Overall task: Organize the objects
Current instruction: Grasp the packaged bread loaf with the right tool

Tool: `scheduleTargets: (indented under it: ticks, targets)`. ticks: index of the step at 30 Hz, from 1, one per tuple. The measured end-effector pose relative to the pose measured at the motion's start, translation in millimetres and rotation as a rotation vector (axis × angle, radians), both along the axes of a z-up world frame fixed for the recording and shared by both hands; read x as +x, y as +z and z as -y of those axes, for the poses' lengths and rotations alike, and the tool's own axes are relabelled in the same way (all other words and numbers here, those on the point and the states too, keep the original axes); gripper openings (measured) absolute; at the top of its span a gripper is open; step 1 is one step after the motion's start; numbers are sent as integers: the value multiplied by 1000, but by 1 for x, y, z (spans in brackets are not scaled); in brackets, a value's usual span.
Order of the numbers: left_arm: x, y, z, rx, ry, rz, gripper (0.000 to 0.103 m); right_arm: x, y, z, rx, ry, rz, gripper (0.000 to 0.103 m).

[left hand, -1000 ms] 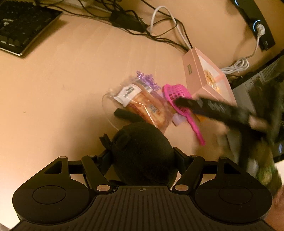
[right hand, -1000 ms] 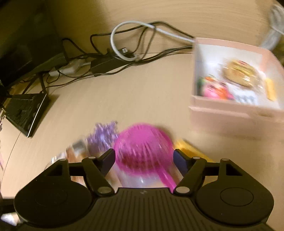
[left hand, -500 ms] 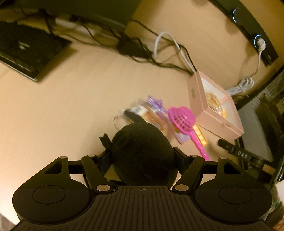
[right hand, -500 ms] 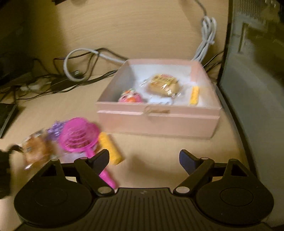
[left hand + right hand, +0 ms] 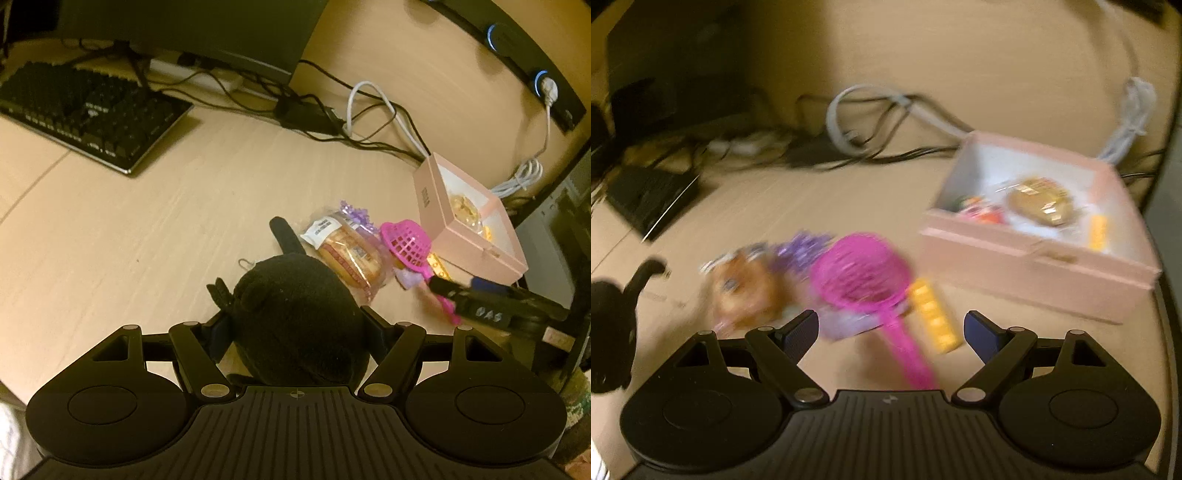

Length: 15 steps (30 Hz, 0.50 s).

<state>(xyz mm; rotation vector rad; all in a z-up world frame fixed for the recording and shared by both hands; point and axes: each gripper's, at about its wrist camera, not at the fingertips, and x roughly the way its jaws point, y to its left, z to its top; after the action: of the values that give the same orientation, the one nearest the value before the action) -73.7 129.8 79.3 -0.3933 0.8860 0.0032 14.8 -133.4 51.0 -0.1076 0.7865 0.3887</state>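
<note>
Since the frame a second back, the right gripper (image 5: 891,328) had swung off the pink scoop (image 5: 860,275), which had sat between its fingers then, and its fingers stood wide with nothing pinched, just the scoop's handle and a yellow block (image 5: 934,319) lying on the counter (image 5: 147,221) below the gap. Left gripper (image 5: 295,328) was clamped on a black plush toy (image 5: 299,317), same grip as before, fingers pressed into both sides of it. Loose stuff sat bunched together mid-counter: a wrapped pastry (image 5: 349,254), a purple bow (image 5: 356,214) behind it, then the scoop and the yellow block closest to the pink box (image 5: 469,225). That box was open over on the right with a wrapped snack (image 5: 1039,201) and a few small bits inside, kinda blurry. Keyboard (image 5: 85,114) and a tangle of cables (image 5: 369,118) sat toward the back.
</note>
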Motion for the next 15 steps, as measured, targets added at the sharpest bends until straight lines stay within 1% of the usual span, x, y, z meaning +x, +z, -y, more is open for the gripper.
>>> scheduleTargets:
  ticks: [2,4,6,8,12,15]
  targets:
    - [-3,3,1,30,-3,8,76,-5,-3,-13,3,43,-6,87]
    - [-4,6,0,58,6,9,76,-11,-5,-33,-24,92,20,87]
    - [-6,8,-2,73,13,11,76,-15,-5,-49,-53,136,48,87]
    - [-8,9,-6,80,19,15,76,-17,-5,-65,-63,176,56,87]
    - [-10,9,-15,80,28,16,76,-14,-7,-87,-57,206,35,87]
    - [-11,8,-23,70,44,14,76,-16,-11,-102,-43,256,-6,87]
